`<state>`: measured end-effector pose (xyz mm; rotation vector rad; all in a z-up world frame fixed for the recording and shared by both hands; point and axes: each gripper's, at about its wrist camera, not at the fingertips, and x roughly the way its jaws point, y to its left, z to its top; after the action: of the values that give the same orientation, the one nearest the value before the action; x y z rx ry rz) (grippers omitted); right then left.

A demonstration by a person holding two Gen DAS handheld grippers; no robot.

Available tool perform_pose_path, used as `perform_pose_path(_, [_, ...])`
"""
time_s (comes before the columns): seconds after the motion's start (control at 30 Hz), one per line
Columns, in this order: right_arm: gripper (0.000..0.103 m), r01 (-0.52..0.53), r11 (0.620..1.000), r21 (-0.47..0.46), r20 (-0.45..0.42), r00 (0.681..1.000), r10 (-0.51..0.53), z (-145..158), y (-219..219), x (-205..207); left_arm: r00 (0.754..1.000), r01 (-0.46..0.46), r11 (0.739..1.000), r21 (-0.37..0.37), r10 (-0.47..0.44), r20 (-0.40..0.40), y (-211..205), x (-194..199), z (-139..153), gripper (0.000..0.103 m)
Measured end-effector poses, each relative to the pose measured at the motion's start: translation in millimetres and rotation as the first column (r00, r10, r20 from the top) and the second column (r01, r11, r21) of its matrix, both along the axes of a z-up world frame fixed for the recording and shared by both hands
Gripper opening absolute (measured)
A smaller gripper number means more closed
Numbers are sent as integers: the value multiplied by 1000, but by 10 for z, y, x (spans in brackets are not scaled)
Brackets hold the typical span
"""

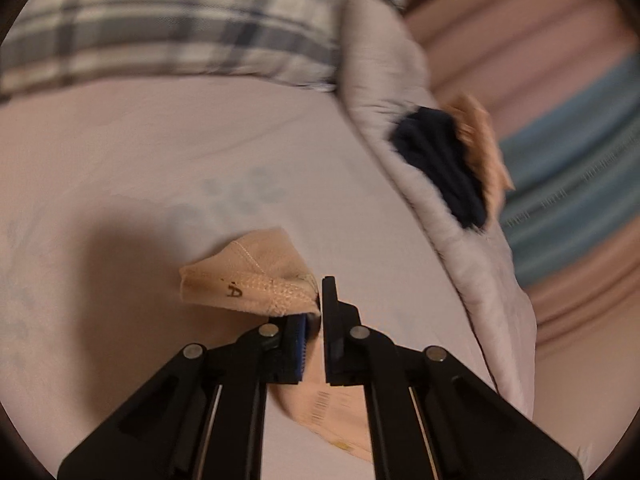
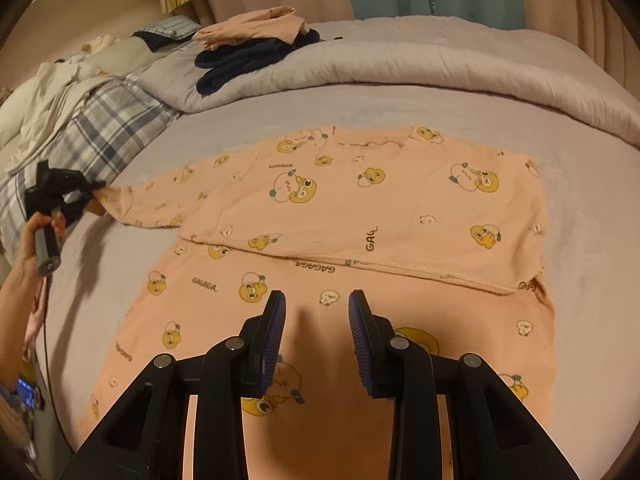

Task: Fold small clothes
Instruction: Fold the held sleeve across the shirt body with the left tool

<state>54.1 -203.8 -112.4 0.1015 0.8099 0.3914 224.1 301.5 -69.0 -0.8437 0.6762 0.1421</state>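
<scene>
Peach cotton jersey, soft and floppy, printed with yellow cartoon ducks: that's the child's pyjama top (image 2: 360, 216) spread flat on the bed (image 2: 440, 116), directly ahead of and beneath the right tool (image 2: 317, 300), whose ribbed blue pads stand apart over the cloth, gripping nothing. Off to its far left, the left tool (image 2: 86, 192) is clamped on the sleeve cuff (image 1: 256, 284), stitched hem pinched between the jaws and the sleeve drawn out sideways. Light stuff, this; it should drape and crease easily, so hems and seams look the firmest places to take hold. One fold already lies across the body, its hem edge (image 2: 400, 270) just ahead of the right tool. Beyond, a puffy grey quilt (image 2: 400, 64) carries a stack of folded clothes (image 2: 248, 44).
</scene>
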Motion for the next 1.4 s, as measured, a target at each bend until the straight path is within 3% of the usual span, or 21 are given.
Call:
perform_pose_path(0.17, [32,34,999,41,27,999,-36,88,-187,-73,982,177,979,104,-184,54,-755,105,407,3])
perform_pose_path(0.27, [32,70,996,63,36,997,-72,119,-379,-137,945,308,936,172,-321,53,-1394,178,575,3])
perform_pose_path(0.37, [32,104,991,81,36,994,-107,121,-586,-208,888,437,871,224,-457,48,-2119,211,682,3])
perform_pose_path(0.57, [32,189,977,95,29,981,-192,70,-965,-348,749,618,693,373,-663,-10,-3563,125,706,4])
perform_pose_path(0.63, [32,219,970,105,18,975,-222,48,-1083,-373,688,686,610,396,-721,-81,-4038,88,565,5])
perform_pose_path(0.67, [32,232,966,111,12,972,-235,40,-1128,-381,658,716,575,396,-745,-107,-4245,62,472,12])
perform_pose_path(0.73, [32,250,961,118,7,968,-253,30,-1181,-384,582,783,491,382,-795,-171,-4600,18,264,44])
perform_pose_path(0.77, [33,261,958,121,4,965,-263,29,-1218,-387,538,819,445,363,-816,-213,-4785,-16,133,68])
perform_pose_path(0.8, [33,268,955,125,0,963,-270,30,-1245,-385,515,835,425,350,-827,-224,-4831,-19,51,73])
perform_pose_path(0.87, [35,273,953,133,0,961,-275,42,-1269,-392,482,854,382,353,-836,-261,-4969,-39,-72,73])
perform_pose_path(0.93, [35,270,952,141,4,962,-274,57,-1282,-383,480,854,372,365,-835,-271,-4961,-56,-98,73])
perform_pose_path(1.0, [35,260,954,151,7,965,-264,81,-1274,-342,472,861,383,334,-847,-245,-4830,-25,-70,73])
perform_pose_path(1.07, [35,241,954,177,4,969,-246,99,-1263,-293,470,866,410,286,-864,-183,-4583,-43,-13,73])
perform_pose_path(1.17, [36,202,952,229,-23,979,-202,79,-1177,-121,492,859,461,223,-864,-108,-4202,-85,47,79])
perform_pose_path(1.23, [36,180,955,234,-32,984,-178,73,-1041,21,530,838,503,209,-842,-100,-3958,-112,52,79])
perform_pose_path(1.3, [36,160,963,217,-25,987,-158,95,-906,103,590,798,558,227,-800,-106,-3722,-110,46,79])
perform_pose_path(1.4, [35,89,983,162,8,996,-92,167,-605,224,655,751,626,210,-748,-111,-3372,-124,-32,79])
